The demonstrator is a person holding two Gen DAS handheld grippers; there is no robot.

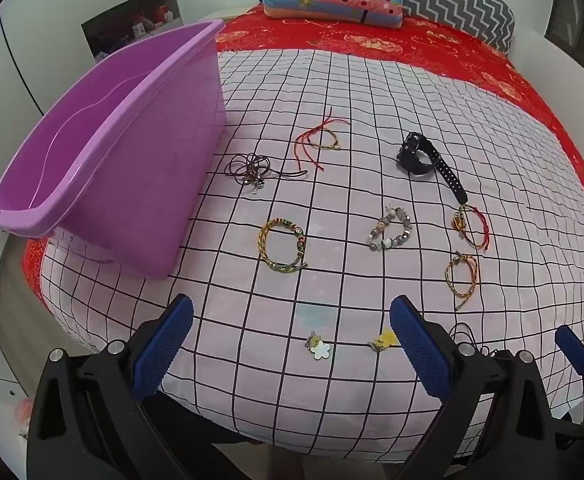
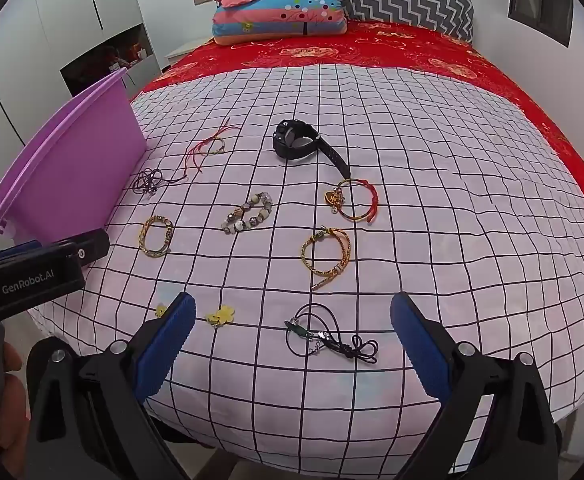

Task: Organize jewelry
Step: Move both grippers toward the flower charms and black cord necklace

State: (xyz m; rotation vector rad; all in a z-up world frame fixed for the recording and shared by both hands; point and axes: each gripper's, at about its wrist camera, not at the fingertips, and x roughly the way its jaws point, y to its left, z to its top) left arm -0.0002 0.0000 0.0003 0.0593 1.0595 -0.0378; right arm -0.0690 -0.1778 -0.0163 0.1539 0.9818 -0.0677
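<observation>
left gripper: jaws spread fully wide, nothing held, poised above the near edge of the checked cloth. between its blue pads lie a pale flower charm and a yellow flower charm. right gripper: jaws likewise fully apart and empty, above the same near edge, with a black cord necklace lying between the pads. farther in, mid-cloth: a green-and-gold braided bracelet, a grey beaded bracelet, a gold braided bracelet and a red-and-gold bracelet with a charm. toward the far edge: a black watch, a red string bracelet and a dark cord necklace. purple bin: on the cloth's left edge, just beside the dark cord necklace.
</observation>
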